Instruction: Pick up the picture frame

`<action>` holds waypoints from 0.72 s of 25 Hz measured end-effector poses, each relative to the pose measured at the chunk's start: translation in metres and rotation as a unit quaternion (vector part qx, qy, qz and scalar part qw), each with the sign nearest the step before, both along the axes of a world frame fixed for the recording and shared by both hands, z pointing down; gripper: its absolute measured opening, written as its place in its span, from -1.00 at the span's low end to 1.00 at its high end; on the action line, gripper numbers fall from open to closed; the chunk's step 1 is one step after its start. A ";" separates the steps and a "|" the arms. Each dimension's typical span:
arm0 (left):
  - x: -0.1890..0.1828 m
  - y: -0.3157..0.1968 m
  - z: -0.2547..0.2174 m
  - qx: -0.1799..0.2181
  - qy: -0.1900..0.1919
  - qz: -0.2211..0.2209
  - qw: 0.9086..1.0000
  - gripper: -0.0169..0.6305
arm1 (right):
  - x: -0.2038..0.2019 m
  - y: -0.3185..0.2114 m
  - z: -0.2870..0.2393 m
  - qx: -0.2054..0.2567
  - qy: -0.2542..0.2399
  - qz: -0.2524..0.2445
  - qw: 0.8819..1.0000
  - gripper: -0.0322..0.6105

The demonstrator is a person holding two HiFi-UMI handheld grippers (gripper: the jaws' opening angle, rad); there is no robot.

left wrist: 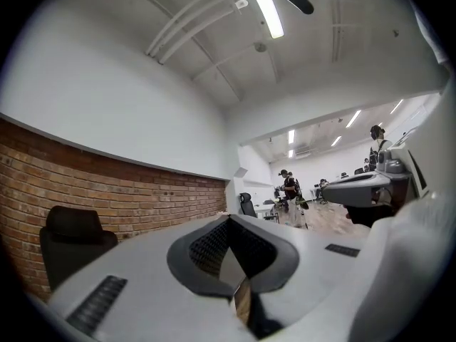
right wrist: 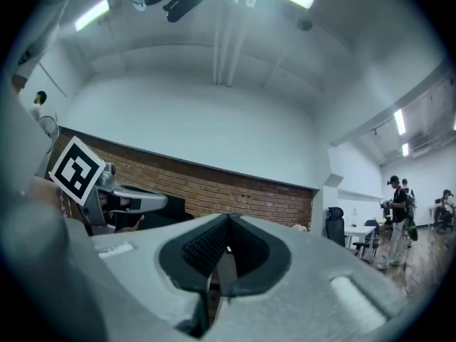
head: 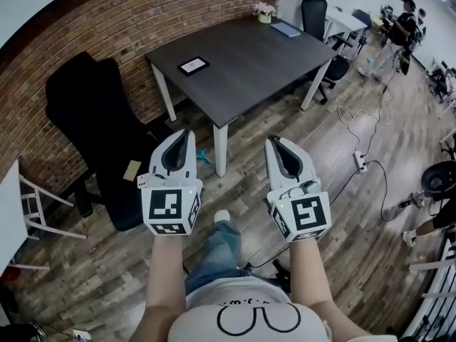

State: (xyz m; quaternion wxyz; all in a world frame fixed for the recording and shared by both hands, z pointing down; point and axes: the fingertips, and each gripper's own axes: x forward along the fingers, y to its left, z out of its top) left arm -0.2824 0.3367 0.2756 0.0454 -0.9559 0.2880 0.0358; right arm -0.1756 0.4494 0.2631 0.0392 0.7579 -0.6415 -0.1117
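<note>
- Since neither gripper has anything in it, we'd say we're right at the start: this is the approach, and the pick hasn't begun.
- As for the picture frame, it lies flat on the dark grey table. It sits toward the table's left corner by the brick wall, farther out than both grippers and well apart from them.
- On the left gripper the fingers are pressed fully together with nothing between them. Its own view only catches wall, ceiling and the black office chair, no frame.
- Same deal with the right gripper: fingers closed tight on nothing, aimed out across the room.
- Both hang side by side over the wood floor, on the near side of the table.
- Next move, as we read it, is to get forward to the table, tip one gripper down at the frame and open its fingers before it arrives.
- That frame looks thin and lies flat, so we reckon catching an edge will be the fiddly bit.
- At the table's far end are a pot of pink flowers and a blue notebook, both well clear of the frame.
- Writing-wise there's nothing we can read. The black-and-white squares on the gripper cubes are patterns, not text, the print on our shirt is too small, and no brand shows anywhere.
</note>
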 end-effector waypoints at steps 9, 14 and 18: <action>0.067 -0.094 0.014 -0.017 -0.007 -0.007 1.000 -0.96 | 0.067 -0.091 0.008 -0.006 -0.001 -0.004 1.000 -0.90; 0.103 -0.169 0.012 -0.026 -0.003 -0.017 1.000 -0.96 | 0.105 -0.169 0.006 -0.014 -0.008 -0.018 1.000 -0.90; 0.124 -0.225 0.012 -0.034 0.002 -0.024 0.999 -0.96 | 0.127 -0.226 0.005 -0.021 -0.005 -0.025 0.999 -0.90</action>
